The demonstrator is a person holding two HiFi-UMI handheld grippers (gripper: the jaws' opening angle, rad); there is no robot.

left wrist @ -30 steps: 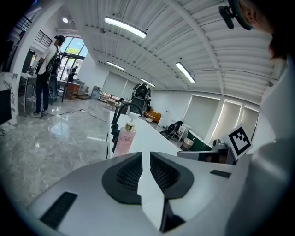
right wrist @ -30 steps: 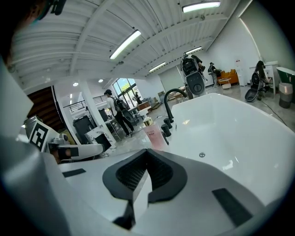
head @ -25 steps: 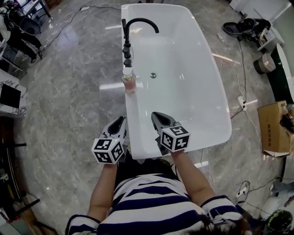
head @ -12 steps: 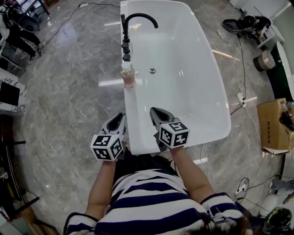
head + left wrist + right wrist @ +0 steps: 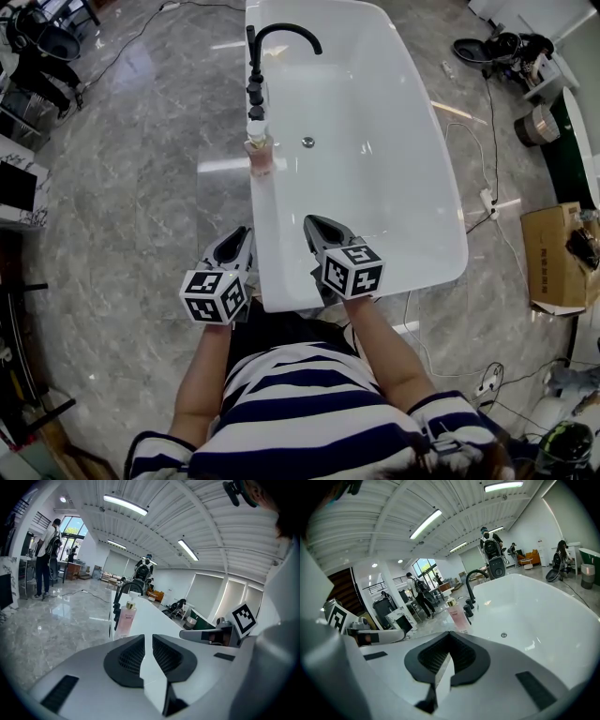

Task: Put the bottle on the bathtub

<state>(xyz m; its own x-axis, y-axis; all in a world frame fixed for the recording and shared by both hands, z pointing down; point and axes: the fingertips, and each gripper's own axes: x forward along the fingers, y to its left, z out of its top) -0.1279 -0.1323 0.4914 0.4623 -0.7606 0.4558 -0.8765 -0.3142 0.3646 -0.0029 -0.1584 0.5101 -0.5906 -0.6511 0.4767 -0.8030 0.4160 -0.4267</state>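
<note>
The grey marble floor [image 5: 122,187] is cut off on every side, and the clutter at 2 o'clock is too small to identify. The near end of the white bathtub [image 5: 375,187] is partly hidden behind the left hand-held gripper [image 5: 244,234] and the right hand-held gripper [image 5: 310,223], both clenched on nothing. The pink bottle [image 5: 260,157] stands upright on the tub's 9 o'clock rim, just beside the black faucet [image 5: 281,36]. Its label is unreadable.
</note>
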